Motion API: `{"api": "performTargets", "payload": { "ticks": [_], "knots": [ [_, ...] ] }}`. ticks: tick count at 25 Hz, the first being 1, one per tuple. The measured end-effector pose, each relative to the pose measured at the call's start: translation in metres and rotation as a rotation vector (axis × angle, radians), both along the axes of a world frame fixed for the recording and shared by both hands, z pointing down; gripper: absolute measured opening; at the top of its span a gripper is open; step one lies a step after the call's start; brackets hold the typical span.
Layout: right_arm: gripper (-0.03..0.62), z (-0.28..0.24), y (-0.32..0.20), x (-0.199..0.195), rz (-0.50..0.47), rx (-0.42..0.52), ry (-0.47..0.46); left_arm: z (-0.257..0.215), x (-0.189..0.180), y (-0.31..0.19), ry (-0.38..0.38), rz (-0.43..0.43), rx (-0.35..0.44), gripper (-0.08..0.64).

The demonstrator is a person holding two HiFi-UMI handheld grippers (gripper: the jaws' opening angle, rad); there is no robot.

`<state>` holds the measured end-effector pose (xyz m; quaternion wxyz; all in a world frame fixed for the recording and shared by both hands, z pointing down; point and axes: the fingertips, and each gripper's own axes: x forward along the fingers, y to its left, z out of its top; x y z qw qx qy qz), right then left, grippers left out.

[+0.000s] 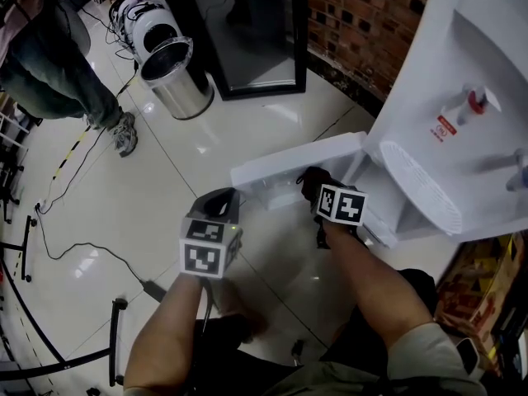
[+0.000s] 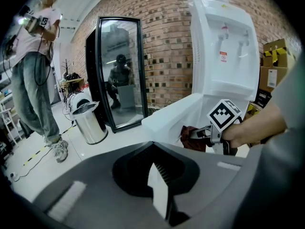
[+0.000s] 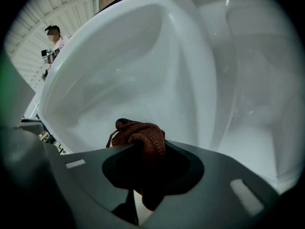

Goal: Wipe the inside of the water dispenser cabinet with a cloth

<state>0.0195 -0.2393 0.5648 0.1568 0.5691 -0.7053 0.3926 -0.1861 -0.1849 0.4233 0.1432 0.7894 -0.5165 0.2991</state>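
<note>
The white water dispenser (image 1: 462, 97) stands at the right, and its low cabinet door (image 1: 289, 165) hangs open toward me. My right gripper (image 1: 318, 192) is at the cabinet mouth, shut on a dark reddish-brown cloth (image 1: 309, 177). In the right gripper view the bunched cloth (image 3: 140, 136) sticks out of the jaws (image 3: 145, 171), close to the white inner face of the door (image 3: 119, 70) and the cabinet interior (image 3: 252, 109). My left gripper (image 1: 221, 205) hovers over the floor left of the door, shut and empty (image 2: 159, 194). In the left gripper view the cloth (image 2: 190, 137) hangs from the right gripper.
A steel bin (image 1: 175, 77) and a black-framed mirror (image 1: 247, 31) stand on the glossy tile floor at the back. A person (image 1: 58, 64) stands at the far left, with cables (image 1: 66, 254) across the floor. A brick wall (image 1: 363, 23) is behind the dispenser; cardboard boxes (image 1: 483, 279) are beside it.
</note>
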Motion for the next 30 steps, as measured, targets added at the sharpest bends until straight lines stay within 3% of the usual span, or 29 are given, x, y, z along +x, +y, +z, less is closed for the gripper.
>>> {"api": "performTargets", "payload": {
  "ticks": [7,30],
  "knots": [
    [0.110,-0.008,-0.002,0.049,0.136,0.012,0.010,-0.001,-0.001,0.000,-0.006,0.004,0.001,0.000],
    [0.107,-0.016,0.006,0.098,0.170,0.016,0.144,0.000,0.001,0.000,-0.012,0.003,0.004,0.000]
  ]
}}
